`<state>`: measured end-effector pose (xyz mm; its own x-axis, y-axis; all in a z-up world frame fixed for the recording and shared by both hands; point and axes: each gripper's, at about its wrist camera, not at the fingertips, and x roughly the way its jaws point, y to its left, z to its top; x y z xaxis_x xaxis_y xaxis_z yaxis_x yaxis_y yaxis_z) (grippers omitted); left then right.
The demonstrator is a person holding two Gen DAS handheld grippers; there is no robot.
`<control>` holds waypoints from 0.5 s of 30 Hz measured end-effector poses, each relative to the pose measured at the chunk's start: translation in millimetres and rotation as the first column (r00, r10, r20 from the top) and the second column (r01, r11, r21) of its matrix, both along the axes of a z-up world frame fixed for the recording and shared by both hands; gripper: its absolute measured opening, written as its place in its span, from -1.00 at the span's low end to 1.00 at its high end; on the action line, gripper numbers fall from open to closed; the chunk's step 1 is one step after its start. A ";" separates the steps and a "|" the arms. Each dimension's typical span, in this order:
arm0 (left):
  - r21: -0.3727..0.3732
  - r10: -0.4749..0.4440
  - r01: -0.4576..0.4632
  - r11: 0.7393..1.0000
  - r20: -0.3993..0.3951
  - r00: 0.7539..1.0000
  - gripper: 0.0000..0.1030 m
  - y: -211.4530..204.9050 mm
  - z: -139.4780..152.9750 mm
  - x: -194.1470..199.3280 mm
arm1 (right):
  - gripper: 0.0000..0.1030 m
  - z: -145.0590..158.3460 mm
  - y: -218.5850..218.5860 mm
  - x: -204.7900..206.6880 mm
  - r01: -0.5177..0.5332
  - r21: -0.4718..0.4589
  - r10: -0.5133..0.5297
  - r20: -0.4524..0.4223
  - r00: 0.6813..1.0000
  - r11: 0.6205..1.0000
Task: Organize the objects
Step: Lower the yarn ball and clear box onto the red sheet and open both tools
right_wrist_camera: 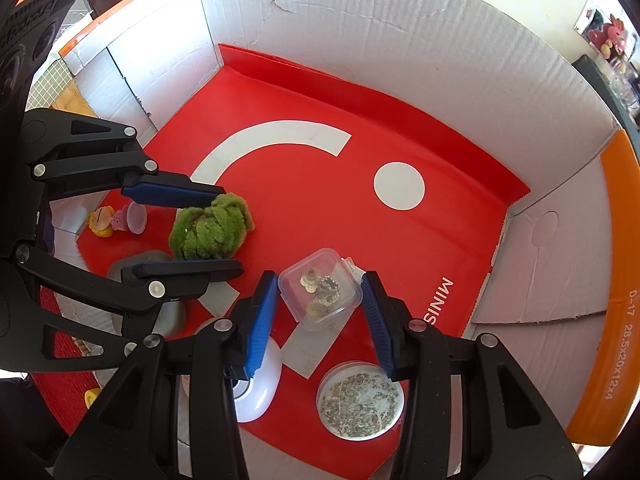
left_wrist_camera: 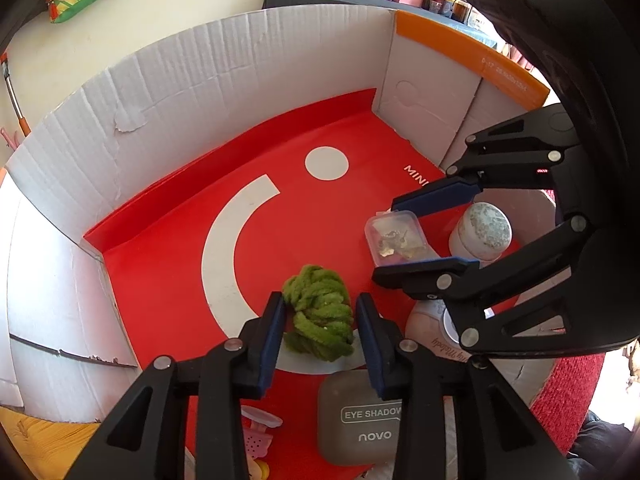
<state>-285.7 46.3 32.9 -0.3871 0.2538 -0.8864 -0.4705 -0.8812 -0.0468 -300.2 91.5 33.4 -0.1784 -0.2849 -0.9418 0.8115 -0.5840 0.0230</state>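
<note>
Now the left gripper (left_wrist_camera: 320, 312) has its fingers just beside the green fuzzy ball (left_wrist_camera: 320, 312), barely apart; the right gripper's (right_wrist_camera: 320, 292) fingers stand loosely around the clear little box (right_wrist_camera: 320, 290)

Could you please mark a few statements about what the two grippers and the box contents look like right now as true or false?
1. The green fuzzy bundle lies between the left gripper fingers. True.
2. The right gripper straddles a yellow toy. False: it straddles the small clear plastic box.
3. The box floor is blue. False: it is red with white shapes.
4. A grey eye shadow case lies in the cardboard box. True.
</note>
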 end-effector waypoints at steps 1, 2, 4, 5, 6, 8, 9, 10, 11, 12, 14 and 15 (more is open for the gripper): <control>0.002 0.001 -0.001 1.000 0.001 1.000 -0.21 0.0 -0.1 -0.4 | -0.19 0.1 0.4 0.4 0.000 0.000 0.000 0.000 1.000 1.000; 0.003 0.003 -0.003 1.000 0.001 1.000 -0.19 -0.1 -0.2 -0.4 | -0.19 0.1 0.8 0.9 0.001 0.000 -0.001 0.001 1.000 1.000; 0.001 0.004 -0.004 1.000 0.000 1.000 -0.19 -0.6 0.2 -0.2 | -0.19 -0.3 2.4 -0.3 0.002 0.000 -0.002 0.001 1.000 1.000; 0.002 0.004 -0.004 1.000 0.000 1.000 -0.19 -0.8 0.1 -0.3 | -0.19 -0.3 2.6 -0.1 0.002 0.000 -0.002 0.002 1.000 1.000; 0.003 0.004 -0.004 1.000 0.001 1.000 -0.19 -0.7 -0.1 -0.3 | -0.19 -0.1 2.9 0.3 0.001 0.001 -0.001 0.002 1.000 1.000; 0.003 0.005 -0.005 1.000 0.001 1.000 -0.19 -0.3 -0.5 -0.4 | -0.17 0.0 3.5 1.2 0.001 0.002 -0.001 0.003 1.000 1.000; 0.002 0.005 -0.005 1.000 0.000 1.000 -0.19 -0.3 -0.4 -0.5 | -0.17 -0.1 3.8 1.6 0.002 0.002 -0.002 0.004 1.000 1.000; 0.001 0.005 -0.005 1.000 0.000 1.000 -0.19 -0.2 -0.5 -0.4 | -0.17 0.0 4.0 2.3 0.001 0.003 -0.001 0.002 1.000 1.000; 0.001 0.005 -0.005 1.000 0.000 1.000 -0.19 -0.3 -0.6 -0.3 | -0.16 1.2 2.6 2.3 0.000 0.005 0.000 0.000 1.000 1.000; 0.001 0.006 -0.006 1.000 0.000 1.000 -0.19 -0.5 -0.6 -0.4 | -0.16 2.3 1.3 2.2 0.000 0.007 0.000 -0.002 1.000 1.000; 0.002 0.007 -0.007 1.000 0.000 1.000 -0.19 -1.4 -0.1 -0.1 | -0.13 2.5 1.9 3.3 0.001 0.009 -0.001 -0.004 1.000 1.000; 0.003 0.008 -0.008 1.000 0.001 1.000 -0.19 -2.1 0.2 0.1 | -0.13 2.7 2.2 3.8 0.001 0.009 -0.001 -0.004 1.000 1.000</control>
